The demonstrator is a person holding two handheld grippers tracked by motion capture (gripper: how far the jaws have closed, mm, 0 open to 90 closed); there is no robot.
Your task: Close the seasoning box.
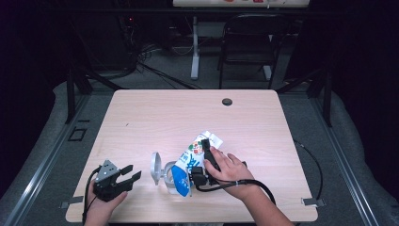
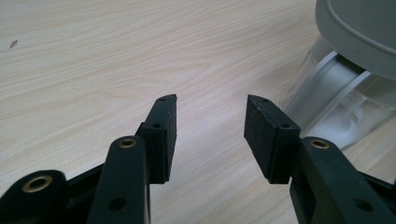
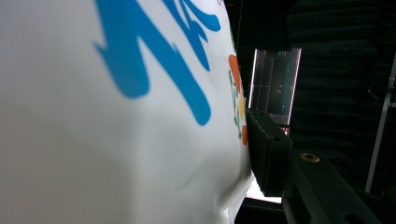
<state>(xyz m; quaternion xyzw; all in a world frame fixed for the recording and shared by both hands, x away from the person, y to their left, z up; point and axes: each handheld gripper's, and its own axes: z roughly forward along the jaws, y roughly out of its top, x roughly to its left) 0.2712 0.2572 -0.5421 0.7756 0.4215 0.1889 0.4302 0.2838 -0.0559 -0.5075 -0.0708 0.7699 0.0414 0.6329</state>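
A white pouch point(image 1: 187, 159) with blue lettering and a blue end is tilted low over the table, its lower end resting at a clear jar point(image 1: 165, 178). My right gripper point(image 1: 201, 162) is shut on the pouch at its middle. In the right gripper view the pouch point(image 3: 116, 116) presses against one black pad point(image 3: 268, 149), and the other jaw is hidden behind it. The jar's grey lid point(image 1: 155, 167) stands open on its left side. My left gripper point(image 1: 131, 172) rests open and holds nothing near the front left, apart from the jar point(image 2: 345, 107), which lies just right of its jaws point(image 2: 212, 100).
The wooden table point(image 1: 188, 113) has a round dark cable hole point(image 1: 227, 101) near its far edge. A black cable point(image 1: 254, 184) loops from the right gripper across the front right. A dark chair point(image 1: 249, 42) and a desk leg stand beyond the table.
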